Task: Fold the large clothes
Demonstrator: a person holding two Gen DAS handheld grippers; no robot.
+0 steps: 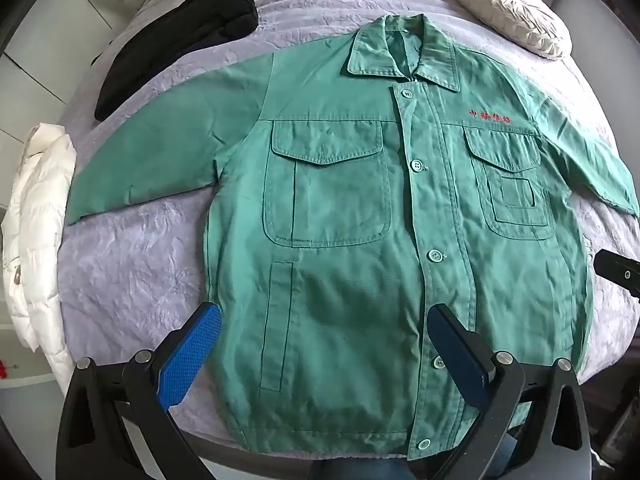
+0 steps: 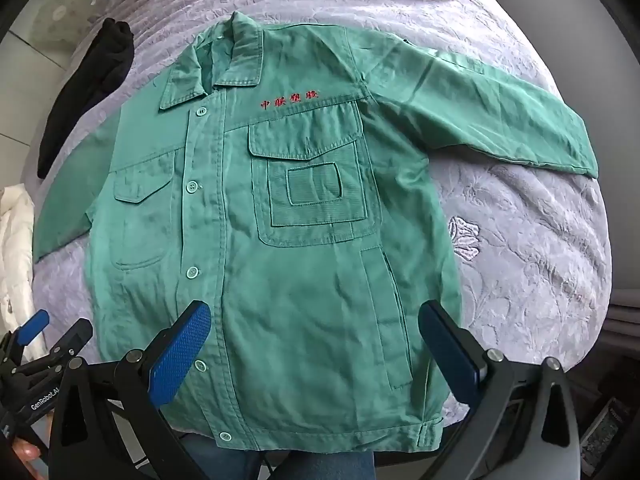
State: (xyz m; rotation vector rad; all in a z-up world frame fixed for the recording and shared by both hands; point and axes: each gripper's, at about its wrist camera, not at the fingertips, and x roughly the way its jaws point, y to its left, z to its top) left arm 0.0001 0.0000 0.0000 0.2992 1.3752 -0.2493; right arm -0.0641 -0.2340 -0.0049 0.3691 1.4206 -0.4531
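lavender embossed bedspread (image 1: pixel 132 264) | black garment (image 1: pixel 180 36) far left | white puffer jacket (image 1: pixel 36 216) left edge | cream ruched cushion (image 1: pixel 512 12) far right

Green jacket (image 1: pixel 352 216) (red embroidered lettering (image 2: pixel 290 100)) on a lilac floral-textured bedspread (image 2: pixel 520 240); black garment (image 1: pixel 180 36), white puffer (image 1: pixel 36 220).

The green jacket (image 1: pixel 360 220) covers the middle of the bed (image 1: pixel 132 264). Bare bedspread lies open under each sleeve and along both flanks. A black garment (image 1: pixel 180 36) and white puffer coat (image 1: pixel 36 232) crowd the left edge; a cream cushion (image 1: pixel 512 12) blocks the far right corner.
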